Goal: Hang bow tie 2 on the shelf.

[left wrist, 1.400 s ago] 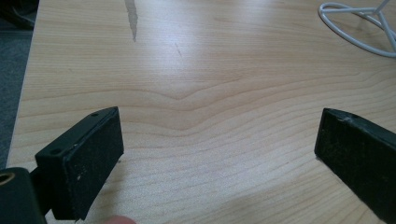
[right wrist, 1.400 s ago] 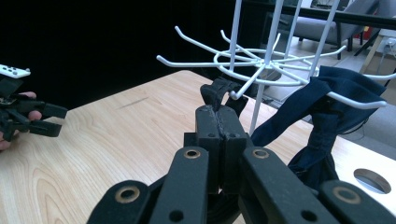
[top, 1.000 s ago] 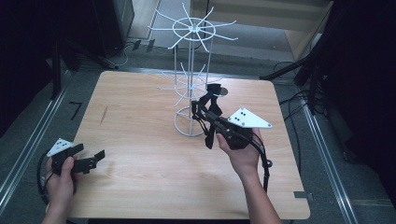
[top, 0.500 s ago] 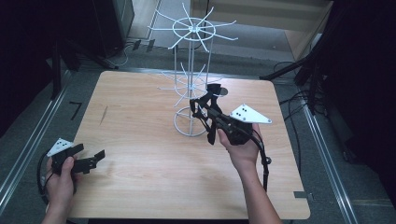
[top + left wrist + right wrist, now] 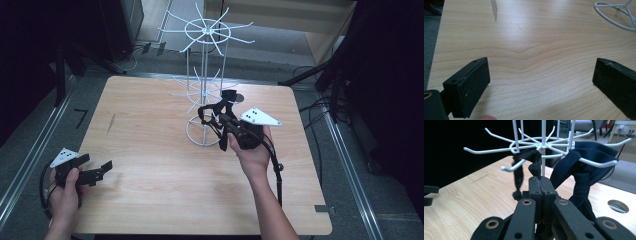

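Observation:
A white wire rack [image 5: 205, 90] with two tiers of hooks stands at the middle of the wooden table [image 5: 150, 130]. My right gripper [image 5: 218, 118] is at its lower tier, shut on a black fabric band [image 5: 534, 161]. That band loops over a white hook [image 5: 510, 166] just above the jaws. A dark blue cloth band [image 5: 584, 170] hangs from the neighbouring hook [image 5: 599, 163]. My left gripper [image 5: 106, 167] rests low at the table's near left corner, jaws wide open over bare wood [image 5: 541, 72], nothing between them.
The rack's round base ring [image 5: 614, 12] lies on the table to the right of the left gripper. A round hole [image 5: 618, 206] is cut in the tabletop behind the rack. Dark stands and cables surround the table on the floor.
My right gripper has moved a little farther from the person and leftward, closer to the rack's lower hooks, still holding the black band. The left gripper has stayed put.

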Demonstrator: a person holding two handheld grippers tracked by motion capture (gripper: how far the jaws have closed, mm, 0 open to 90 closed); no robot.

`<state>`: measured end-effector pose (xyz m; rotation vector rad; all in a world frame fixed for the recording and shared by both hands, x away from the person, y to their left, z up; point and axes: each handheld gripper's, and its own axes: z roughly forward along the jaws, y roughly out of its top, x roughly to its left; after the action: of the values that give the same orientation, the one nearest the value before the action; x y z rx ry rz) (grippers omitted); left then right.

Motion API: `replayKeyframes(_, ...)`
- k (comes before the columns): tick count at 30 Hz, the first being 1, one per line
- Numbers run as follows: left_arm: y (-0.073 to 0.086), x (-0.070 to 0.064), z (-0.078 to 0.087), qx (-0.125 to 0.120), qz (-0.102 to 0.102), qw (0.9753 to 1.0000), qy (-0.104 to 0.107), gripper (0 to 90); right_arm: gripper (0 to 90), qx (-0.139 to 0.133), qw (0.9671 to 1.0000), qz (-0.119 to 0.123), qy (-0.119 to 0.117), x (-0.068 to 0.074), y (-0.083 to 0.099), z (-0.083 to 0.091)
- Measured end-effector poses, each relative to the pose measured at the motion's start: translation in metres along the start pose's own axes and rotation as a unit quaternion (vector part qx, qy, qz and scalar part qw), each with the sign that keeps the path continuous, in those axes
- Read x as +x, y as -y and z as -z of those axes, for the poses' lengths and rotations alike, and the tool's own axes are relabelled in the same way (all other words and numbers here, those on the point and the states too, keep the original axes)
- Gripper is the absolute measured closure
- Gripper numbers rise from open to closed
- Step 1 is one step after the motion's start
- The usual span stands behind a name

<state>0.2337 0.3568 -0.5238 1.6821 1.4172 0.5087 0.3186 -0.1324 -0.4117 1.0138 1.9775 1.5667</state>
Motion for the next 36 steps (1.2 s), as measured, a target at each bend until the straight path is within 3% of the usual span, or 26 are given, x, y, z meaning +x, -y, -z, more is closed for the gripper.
replayKeyframes(9,0.0,0.0,0.0,0.001,0.0,1.0,0.001,1.6,87.3,0.009,0.9999,-0.008,0.007,-0.002,0.008,-0.012)
replayKeyframes(22,0.0,0.0,0.0,0.0,0.001,1.0,0.0,1.6,78.7,0.014,0.9999,-0.005,-0.003,-0.002,0.018,-0.009)
replayKeyframes(30,0.0,0.0,0.0,0.0,0.001,1.0,0.0,1.6,56.8,0.012,0.9998,0.014,-0.001,0.002,0.024,-0.002)
replayKeyframes(36,0.0,0.0,0.0,0.001,0.0,1.0,0.0,1.6,35.8,0.01,0.9999,0.001,-0.011,0.001,0.028,0.004)
